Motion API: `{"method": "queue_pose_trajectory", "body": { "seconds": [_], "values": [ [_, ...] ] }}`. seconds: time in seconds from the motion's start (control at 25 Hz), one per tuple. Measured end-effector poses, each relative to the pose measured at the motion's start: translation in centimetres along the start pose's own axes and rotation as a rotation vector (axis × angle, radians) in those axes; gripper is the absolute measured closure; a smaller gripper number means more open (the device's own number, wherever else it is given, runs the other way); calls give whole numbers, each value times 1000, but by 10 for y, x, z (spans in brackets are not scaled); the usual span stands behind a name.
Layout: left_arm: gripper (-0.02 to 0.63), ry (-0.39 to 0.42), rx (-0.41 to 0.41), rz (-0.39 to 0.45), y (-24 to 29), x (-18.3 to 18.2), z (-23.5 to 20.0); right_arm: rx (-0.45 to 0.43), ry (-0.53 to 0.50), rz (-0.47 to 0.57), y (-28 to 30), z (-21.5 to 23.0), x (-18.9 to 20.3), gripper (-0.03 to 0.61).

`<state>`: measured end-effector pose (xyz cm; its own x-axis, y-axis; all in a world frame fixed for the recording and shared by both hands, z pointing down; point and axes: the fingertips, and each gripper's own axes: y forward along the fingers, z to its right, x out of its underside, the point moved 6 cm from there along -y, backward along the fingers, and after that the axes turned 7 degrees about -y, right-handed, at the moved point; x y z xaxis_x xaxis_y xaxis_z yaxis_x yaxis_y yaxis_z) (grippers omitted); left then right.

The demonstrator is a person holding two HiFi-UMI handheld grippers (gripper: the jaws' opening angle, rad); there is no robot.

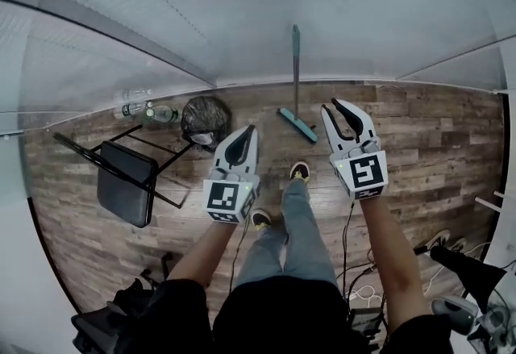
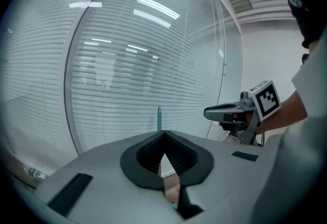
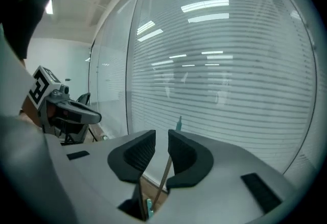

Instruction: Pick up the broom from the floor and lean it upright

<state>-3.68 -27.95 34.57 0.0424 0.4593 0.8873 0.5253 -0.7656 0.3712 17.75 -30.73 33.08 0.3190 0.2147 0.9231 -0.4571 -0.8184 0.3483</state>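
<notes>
While the broom (image 1: 296, 78) leans on the glass wall (image 1: 242, 14) at upper centre, the left gripper (image 1: 251, 129) is closed on nothing — the right gripper (image 1: 331, 106) stands half open, empty.

Left hand-held gripper (image 1: 250, 131) closed; right hand-held gripper (image 1: 330, 106) parted, seemingly empty.

An office room is showing: glass partition walls (image 1: 387, 14) with horizontal blinds (image 3: 230, 90) are filling the upper frame, wood-look flooring (image 1: 435, 143) is spreading below, a black folding chair (image 1: 125, 183) is standing at left.
</notes>
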Motion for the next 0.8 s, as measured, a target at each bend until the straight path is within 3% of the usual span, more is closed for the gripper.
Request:
{"method": "queue_pose_trajectory", "body": {
  "seconds": [0.2, 0.36, 0.6, 0.8],
  "values": [
    [592, 50, 73, 55, -124, -47, 30, 123, -77, 79, -114, -38, -96, 502],
    [592, 56, 124, 95, -234, -66, 47, 180, -60, 126, -192, -101, -150, 512],
    [592, 83, 126, 159, -351, -50, 67, 129, -100, 145, -290, -169, -189, 561],
    [592, 135, 157, 150, -393, -35, 91, 167, -40, 91, -354, -194, -192, 561]
  ]
}}
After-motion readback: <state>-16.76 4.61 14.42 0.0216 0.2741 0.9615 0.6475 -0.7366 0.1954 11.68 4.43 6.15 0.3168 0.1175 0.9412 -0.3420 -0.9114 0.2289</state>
